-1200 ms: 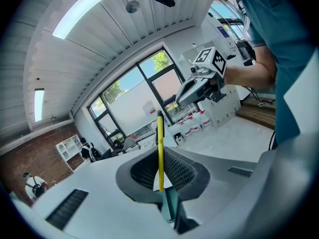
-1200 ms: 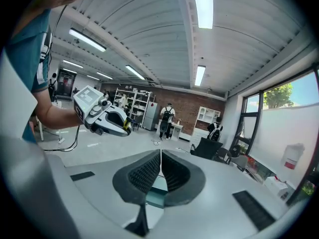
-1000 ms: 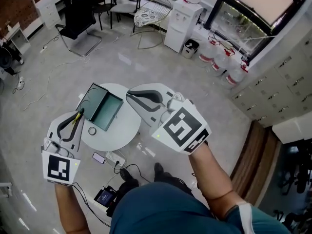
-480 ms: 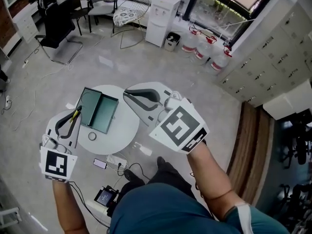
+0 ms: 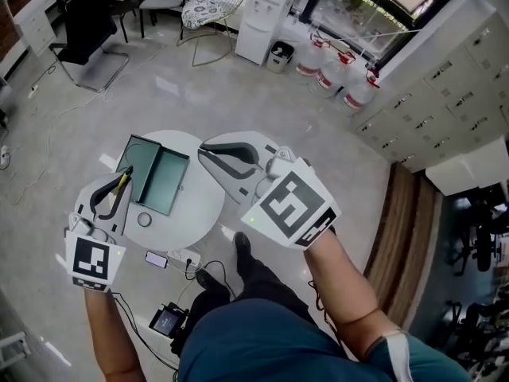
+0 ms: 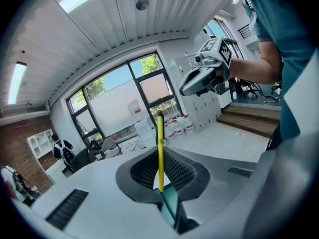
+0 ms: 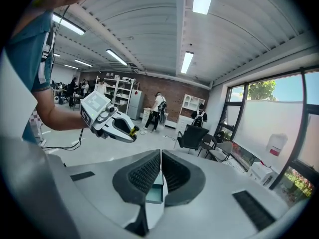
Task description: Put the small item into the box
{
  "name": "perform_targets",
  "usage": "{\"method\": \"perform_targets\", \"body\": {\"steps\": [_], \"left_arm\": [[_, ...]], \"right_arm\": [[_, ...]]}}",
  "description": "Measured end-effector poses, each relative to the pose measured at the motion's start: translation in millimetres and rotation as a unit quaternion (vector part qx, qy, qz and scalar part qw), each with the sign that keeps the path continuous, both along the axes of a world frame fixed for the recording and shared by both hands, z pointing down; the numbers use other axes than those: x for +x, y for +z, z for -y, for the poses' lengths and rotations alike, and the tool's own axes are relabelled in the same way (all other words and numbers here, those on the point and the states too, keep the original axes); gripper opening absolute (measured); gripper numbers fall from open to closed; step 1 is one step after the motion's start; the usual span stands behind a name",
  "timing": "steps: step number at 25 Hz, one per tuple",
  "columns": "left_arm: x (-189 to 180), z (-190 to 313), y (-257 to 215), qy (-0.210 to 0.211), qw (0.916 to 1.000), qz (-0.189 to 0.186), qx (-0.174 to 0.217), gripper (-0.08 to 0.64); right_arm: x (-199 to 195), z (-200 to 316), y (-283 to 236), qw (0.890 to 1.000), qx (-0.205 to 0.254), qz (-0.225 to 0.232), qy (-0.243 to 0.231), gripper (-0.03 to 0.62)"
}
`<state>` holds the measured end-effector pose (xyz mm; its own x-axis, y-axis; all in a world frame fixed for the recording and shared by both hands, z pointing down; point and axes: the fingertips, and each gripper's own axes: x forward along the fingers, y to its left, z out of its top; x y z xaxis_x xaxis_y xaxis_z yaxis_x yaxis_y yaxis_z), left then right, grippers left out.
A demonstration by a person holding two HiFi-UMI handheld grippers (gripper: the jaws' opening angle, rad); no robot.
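An open green box [image 5: 163, 183] lies on a small round white table [image 5: 203, 205] far below in the head view. My left gripper [image 5: 123, 180] hovers over the table's left edge, beside the box, shut on a yellow pen [image 5: 120, 185]. In the left gripper view the pen [image 6: 160, 151] stands upright between the closed pads. My right gripper [image 5: 203, 150] hangs above the table's right side, shut with nothing in it. The right gripper view shows the jaws pressed together over a corner of the box [image 7: 154, 193], with the left gripper [image 7: 130, 133] off to the left.
A small ring-shaped item [image 5: 144, 220] rests on the table in front of the box. On the floor lie a phone [image 5: 156, 259], a power strip with cables [image 5: 187, 259] and a small device [image 5: 169, 321]. Chairs [image 5: 87, 30] and water bottles [image 5: 330, 76] stand farther off.
The head view has drifted, so the table sits slightly higher in the picture. The person's foot has stepped closer to the table. Both grippers stay shut, the left still holding the pen.
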<state>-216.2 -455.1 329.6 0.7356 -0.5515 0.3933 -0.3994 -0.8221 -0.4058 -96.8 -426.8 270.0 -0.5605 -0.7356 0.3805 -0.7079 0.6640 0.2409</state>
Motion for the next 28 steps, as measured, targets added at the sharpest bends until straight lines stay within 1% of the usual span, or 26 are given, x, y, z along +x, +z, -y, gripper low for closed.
{"method": "perform_targets", "body": {"steps": [7,11,15,28], "left_arm": [[25,40,40,-0.022,0.9992,0.014,-0.029,0.038],[24,65,68,-0.033,0.9982,0.020,-0.046,0.038],[26,85,110,-0.040,0.9966,0.026,-0.067,0.038],[28,127,225,-0.052,0.9884,0.050,-0.134,0.038]], "right_arm": [[21,48,36,0.999,-0.023,0.009,-0.026,0.040],[20,71,63,0.999,-0.040,0.012,-0.035,0.038],[23,91,102,0.997,-0.060,0.012,-0.040,0.040],[30,129,205,0.992,-0.118,0.023,-0.043,0.038]]}}
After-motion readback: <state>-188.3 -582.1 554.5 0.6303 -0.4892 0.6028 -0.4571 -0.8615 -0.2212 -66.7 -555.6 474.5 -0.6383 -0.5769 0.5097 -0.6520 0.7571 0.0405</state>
